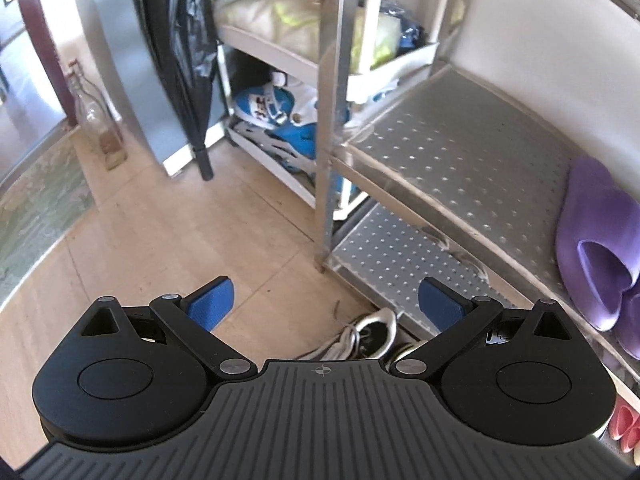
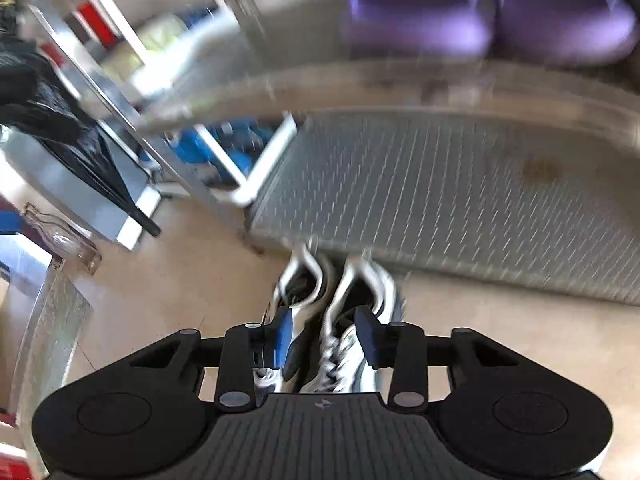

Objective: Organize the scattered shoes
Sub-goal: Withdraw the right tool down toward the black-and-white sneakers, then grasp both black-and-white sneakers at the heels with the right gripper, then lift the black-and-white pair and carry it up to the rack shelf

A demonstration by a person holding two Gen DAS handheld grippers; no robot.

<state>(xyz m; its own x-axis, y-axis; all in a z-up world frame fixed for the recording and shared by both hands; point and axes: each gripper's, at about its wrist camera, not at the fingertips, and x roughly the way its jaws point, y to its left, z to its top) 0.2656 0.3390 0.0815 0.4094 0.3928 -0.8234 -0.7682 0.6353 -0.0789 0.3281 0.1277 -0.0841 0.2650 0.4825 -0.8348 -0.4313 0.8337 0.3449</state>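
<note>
The right hand-held gripper (image 2: pixel 323 334) is pinching the inner sides of the black-and-white sneakers (image 2: pixel 332 320) standing on the floor just in front of the metal shoe rack (image 2: pixel 460 184), while the left hand-held gripper (image 1: pixel 324 306) is hanging spread and empty beside the rack's purple slippers (image 1: pixel 596 248).

1. Purple slippers (image 1: pixel 596 248).
2. Black-and-white sneakers (image 2: pixel 340 320) with white laces.
3. Blue-and-white skates (image 1: pixel 276 120).
4. Silver shoe rack (image 1: pixel 460 152), dotted with perforations.
5. Pink shoes (image 1: pixel 626 424).
6. Blue gripper pads (image 1: pixel 212 304).
7. Beige floor (image 1: pixel 160 240).
</note>
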